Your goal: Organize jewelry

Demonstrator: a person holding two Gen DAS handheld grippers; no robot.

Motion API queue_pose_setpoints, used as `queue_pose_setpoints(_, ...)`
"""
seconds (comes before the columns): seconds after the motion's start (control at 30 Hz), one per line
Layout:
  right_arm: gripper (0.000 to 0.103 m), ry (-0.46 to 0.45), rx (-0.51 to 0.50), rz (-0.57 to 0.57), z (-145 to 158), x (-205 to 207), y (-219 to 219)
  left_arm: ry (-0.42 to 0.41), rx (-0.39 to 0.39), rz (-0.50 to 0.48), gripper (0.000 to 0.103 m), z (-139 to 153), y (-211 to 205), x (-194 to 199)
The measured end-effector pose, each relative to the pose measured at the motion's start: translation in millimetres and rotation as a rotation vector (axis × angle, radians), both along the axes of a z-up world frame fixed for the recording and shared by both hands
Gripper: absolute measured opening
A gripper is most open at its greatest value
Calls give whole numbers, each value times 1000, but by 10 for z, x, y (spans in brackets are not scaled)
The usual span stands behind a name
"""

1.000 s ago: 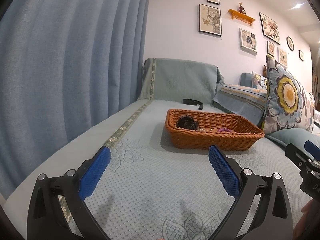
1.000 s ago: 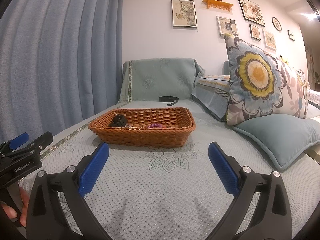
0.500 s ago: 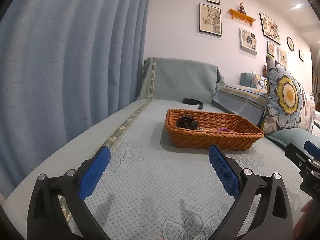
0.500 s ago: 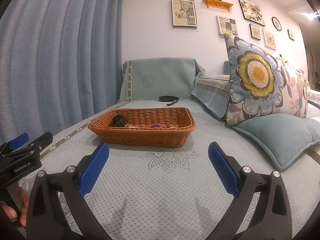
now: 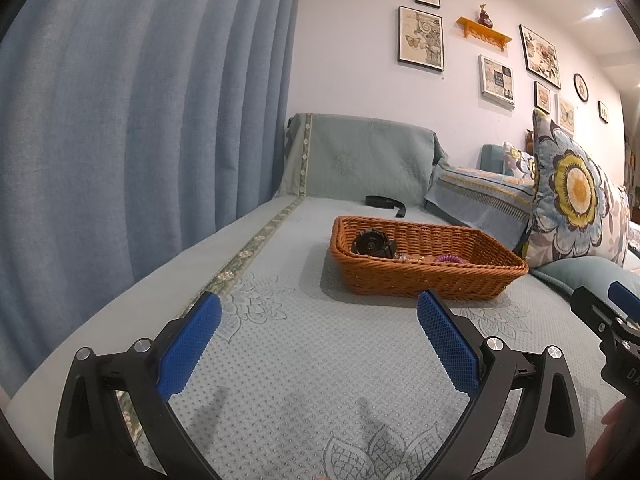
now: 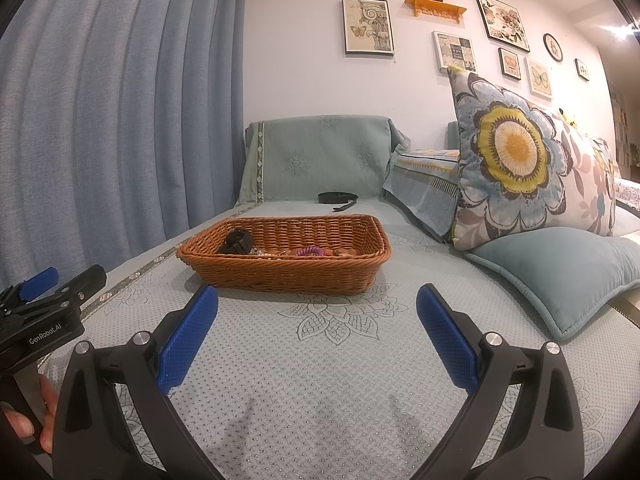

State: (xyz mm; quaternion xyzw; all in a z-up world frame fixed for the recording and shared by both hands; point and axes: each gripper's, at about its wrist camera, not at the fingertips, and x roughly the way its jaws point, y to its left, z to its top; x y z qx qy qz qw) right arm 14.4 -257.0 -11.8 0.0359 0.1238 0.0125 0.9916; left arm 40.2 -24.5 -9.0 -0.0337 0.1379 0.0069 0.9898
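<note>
A brown wicker basket point(image 5: 424, 276) point(image 6: 288, 276) sits on the grey-green sofa cover ahead of both grippers. In it lie a black round piece point(image 5: 370, 245) point(image 6: 237, 241), a purple coiled band point(image 5: 449, 259) point(image 6: 309, 251) and some small pale pieces. My left gripper point(image 5: 318, 340) is open and empty, low over the cover, short of the basket. My right gripper point(image 6: 316, 334) is open and empty, also short of the basket. Each gripper shows at the other view's edge.
A black strap point(image 5: 386, 203) point(image 6: 338, 198) lies behind the basket. A blue curtain point(image 5: 140, 120) hangs on the left. A flowered cushion point(image 6: 520, 168) and a plain teal cushion point(image 6: 560, 272) lie on the right. The sofa arm point(image 6: 320, 160) stands at the back.
</note>
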Motion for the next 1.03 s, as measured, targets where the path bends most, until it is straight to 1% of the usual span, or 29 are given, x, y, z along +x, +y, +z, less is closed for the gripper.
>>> queue_pose_setpoints(0.57,95,1,0,-1,2,2,4,0,1,-1,95,3,-5,-1)
queue_pose_setpoints(0.73,95,1,0,-1,5,4,7,-15,11,-11,95,-2,-13,-18)
queue_pose_setpoints(1.03,95,1,1,-1,7,5,8,-3,4,-7,95,3,0,9)
